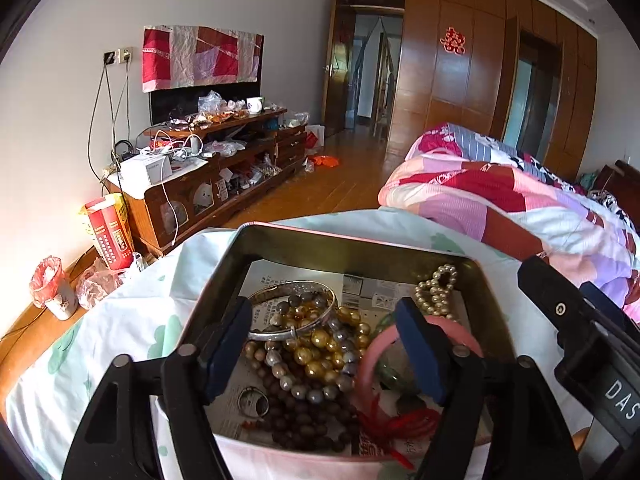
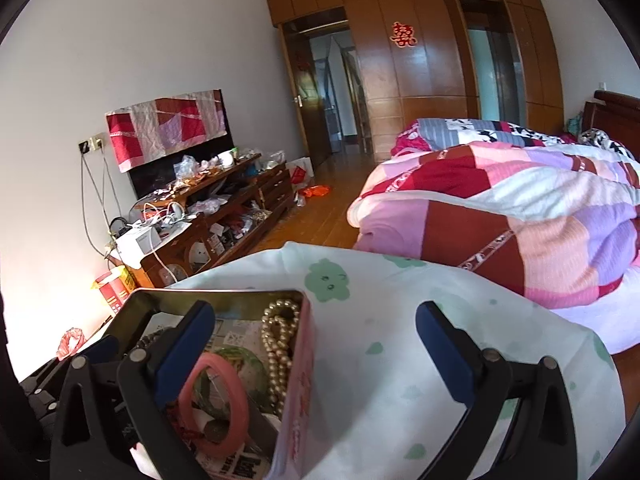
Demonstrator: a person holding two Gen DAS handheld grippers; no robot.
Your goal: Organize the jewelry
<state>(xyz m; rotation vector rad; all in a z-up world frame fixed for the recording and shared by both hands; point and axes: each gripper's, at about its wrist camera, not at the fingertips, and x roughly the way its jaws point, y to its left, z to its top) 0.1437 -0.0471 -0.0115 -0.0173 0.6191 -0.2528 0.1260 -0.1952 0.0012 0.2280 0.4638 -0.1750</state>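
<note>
I see left gripper [image 1: 324,344] jaws wide, empty, over jewelry tin [image 1: 360,240] | right gripper [image 2: 316,344] jaws wide, empty, straddling tin wall | "DAS" readable | tin on bedsheet [image 2: 400,320]

Home bedroom, quilted bed [image 2: 500,216], wardrobe [image 2: 400,92] (wooden)

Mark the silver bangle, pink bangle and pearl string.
silver bangle [image 1: 280,334], left wrist view, near rim of the band.
pink bangle [image 2: 236,420], right wrist view, right side of the ring.
pearl string [image 2: 278,344], right wrist view, middle of the strand.
</note>
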